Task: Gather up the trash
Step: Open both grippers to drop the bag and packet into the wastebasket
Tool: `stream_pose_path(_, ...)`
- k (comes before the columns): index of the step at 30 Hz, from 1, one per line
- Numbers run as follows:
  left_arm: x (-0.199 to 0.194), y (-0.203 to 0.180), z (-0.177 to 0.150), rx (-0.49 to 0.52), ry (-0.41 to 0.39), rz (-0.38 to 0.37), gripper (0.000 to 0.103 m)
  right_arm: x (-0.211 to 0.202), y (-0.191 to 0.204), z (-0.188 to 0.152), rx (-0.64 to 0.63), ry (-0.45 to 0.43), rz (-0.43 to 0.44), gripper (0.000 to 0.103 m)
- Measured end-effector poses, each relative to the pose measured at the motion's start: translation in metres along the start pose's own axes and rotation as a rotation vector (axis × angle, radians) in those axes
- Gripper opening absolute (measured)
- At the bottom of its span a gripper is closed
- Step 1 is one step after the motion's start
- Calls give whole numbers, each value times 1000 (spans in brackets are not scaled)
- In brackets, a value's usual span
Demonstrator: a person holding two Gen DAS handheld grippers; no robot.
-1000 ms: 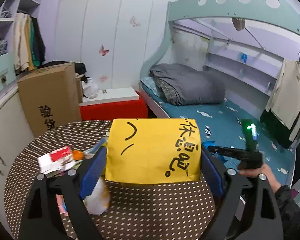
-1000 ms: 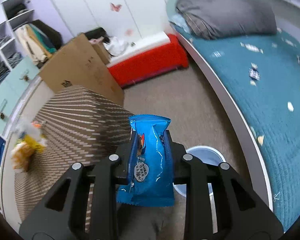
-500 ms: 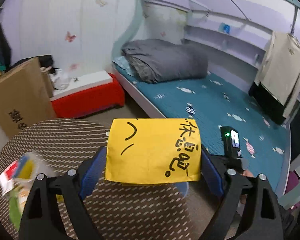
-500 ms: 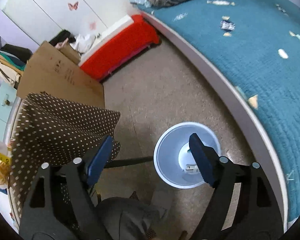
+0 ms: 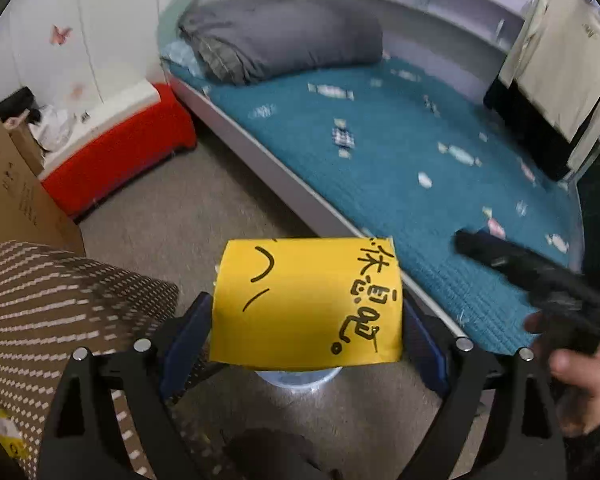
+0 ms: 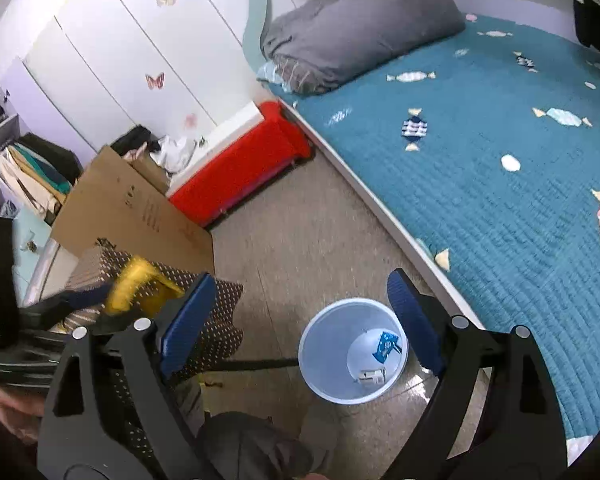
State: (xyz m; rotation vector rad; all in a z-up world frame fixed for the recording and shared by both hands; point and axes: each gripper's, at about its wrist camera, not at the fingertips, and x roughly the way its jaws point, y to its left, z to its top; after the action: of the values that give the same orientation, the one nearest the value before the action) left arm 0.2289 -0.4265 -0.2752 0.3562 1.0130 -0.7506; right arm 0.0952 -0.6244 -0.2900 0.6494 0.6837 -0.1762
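Across the right half of both views there's the bed (image 6: pixel 500 160) with its teal cover, and the floor (image 6: pixel 300 240) runs down the middle to where the action is. At the left edge sits the tabletop (image 5: pixel 60 300) under a brown dotted cloth, and in the lower left corner of the left wrist view you can just make out a bit of yellow wrapper (image 5: pixel 4 432) on it, so I'd guess there's more trash waiting over there, though most of the surface is out of frame.

Lower middle of the right wrist view: the white bin (image 6: pixel 328 384) stands on the floor beside the bed. Inside it lie a blue snack packet (image 6: pixel 386 346) and a small whitish scrap (image 6: pixel 370 376), so at least two bits are already collected.

The right claw (image 6: pixel 296 328) hangs above the bin, spread wide with nothing between its blue pads (image 6: pixel 184 320).

The left claw (image 5: pixel 306 328) is pinching a yellow box (image 5: pixel 306 300) with black handwriting, filling the lower centre of its view. The bin's rim (image 5: pixel 300 380) peeks out right below the box, so it looks lined up over the bin, and letting go seems like the step in hand.

So partway done: the yellow box isn't in yet, then whatever's left on the tabletop.
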Motion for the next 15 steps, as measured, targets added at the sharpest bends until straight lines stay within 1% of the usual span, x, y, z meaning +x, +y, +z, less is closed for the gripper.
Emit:
stream_pose_path(4, 34, -5, 12, 24, 86, 32, 91, -10, -1, 2, -1, -22, 1, 87)
stream_pose_path(5, 41, -5, 14, 29, 110, 50, 96, -11, -1, 3, 0, -24, 1, 87)
stream_pose_path(6, 50, -5, 16, 31, 136, 62, 96, -12, -2, 3, 5, -25, 1, 88)
stream_pose_path(8, 58, -1, 19, 13, 160, 66, 97, -14, -3, 1, 9, -27, 0, 88)
stream_pose_path(10, 54, 5, 20, -6, 154, 82, 97, -15, -1, -2, 10, -25, -2, 90)
stream_pose_path(11, 49, 6, 20, -13, 137, 79, 97, -16, 1, -3, 10, -23, -2, 91)
stream_pose_path(12, 42, 6, 20, -18, 116, 79, 97, -16, 2, -5, 8, -19, -4, 95)
stream_pose_path(13, 34, 6, 20, -19, 95, 80, 97, -16, 5, -6, 7, -17, -6, 97)
stream_pose_path(15, 22, 5, 20, -22, 63, 84, 97, -17, 9, -9, 6, -20, -24, 97)
